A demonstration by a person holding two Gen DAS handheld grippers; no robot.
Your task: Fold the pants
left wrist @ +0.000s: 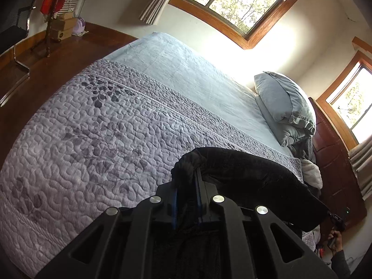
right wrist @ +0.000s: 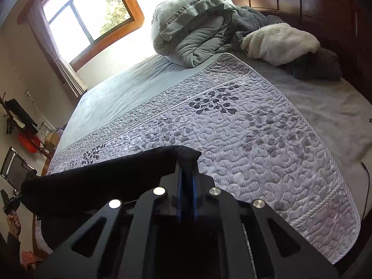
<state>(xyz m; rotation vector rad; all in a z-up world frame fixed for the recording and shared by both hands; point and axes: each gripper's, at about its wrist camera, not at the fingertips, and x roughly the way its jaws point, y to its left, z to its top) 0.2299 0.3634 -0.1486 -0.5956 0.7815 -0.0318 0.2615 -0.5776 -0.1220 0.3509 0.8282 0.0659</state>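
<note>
The black pants hang lifted above the bed, stretched between my two grippers. In the left wrist view my left gripper is shut on one end of the dark cloth, which bunches over the fingertips and runs off to the right toward my other gripper and the hand holding it. In the right wrist view my right gripper is shut on the other end of the pants, and the cloth stretches left to the far gripper. Below lies the quilted lilac bedspread.
A grey pillow and a rolled comforter sit at the wooden headboard, beside a white fleece and dark grey blanket. Windows line the far wall. A chair, boxes and a clothes stand occupy the wooden floor beyond the bed.
</note>
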